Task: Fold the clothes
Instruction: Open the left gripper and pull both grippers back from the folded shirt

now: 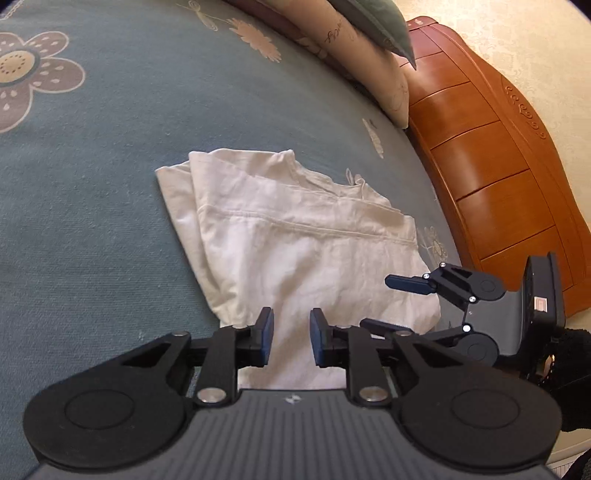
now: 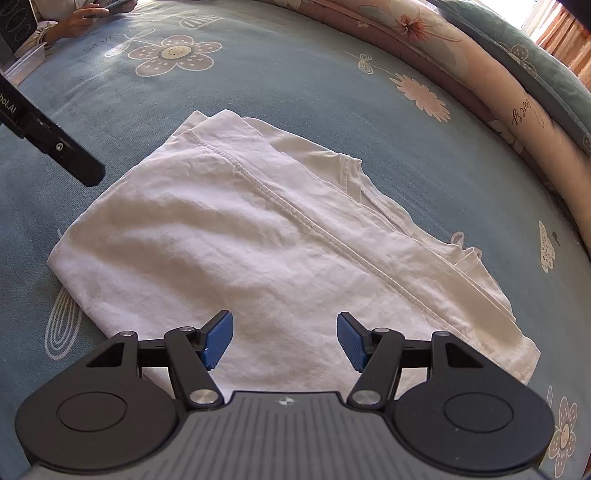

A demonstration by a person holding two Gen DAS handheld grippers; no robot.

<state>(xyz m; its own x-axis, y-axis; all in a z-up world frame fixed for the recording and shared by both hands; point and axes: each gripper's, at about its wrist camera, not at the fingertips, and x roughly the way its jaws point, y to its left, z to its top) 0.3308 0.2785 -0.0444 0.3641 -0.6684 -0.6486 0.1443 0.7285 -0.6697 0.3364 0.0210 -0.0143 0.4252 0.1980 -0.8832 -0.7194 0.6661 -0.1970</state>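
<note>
A white garment lies folded into a rough rectangle on a blue flowered bedsheet; a stitched hem runs across its top layer. It also shows in the right wrist view. My left gripper is open and empty, above the garment's near edge. My right gripper is open wide and empty, over the garment's near edge. The right gripper also shows in the left wrist view, at the garment's right edge. Part of the left gripper's finger shows at the left of the right wrist view.
Pillows lie along the bed's far side against an orange wooden headboard. In the right wrist view a person's hands and a dark object sit at the bed's far left corner. The sheet stretches beyond the garment.
</note>
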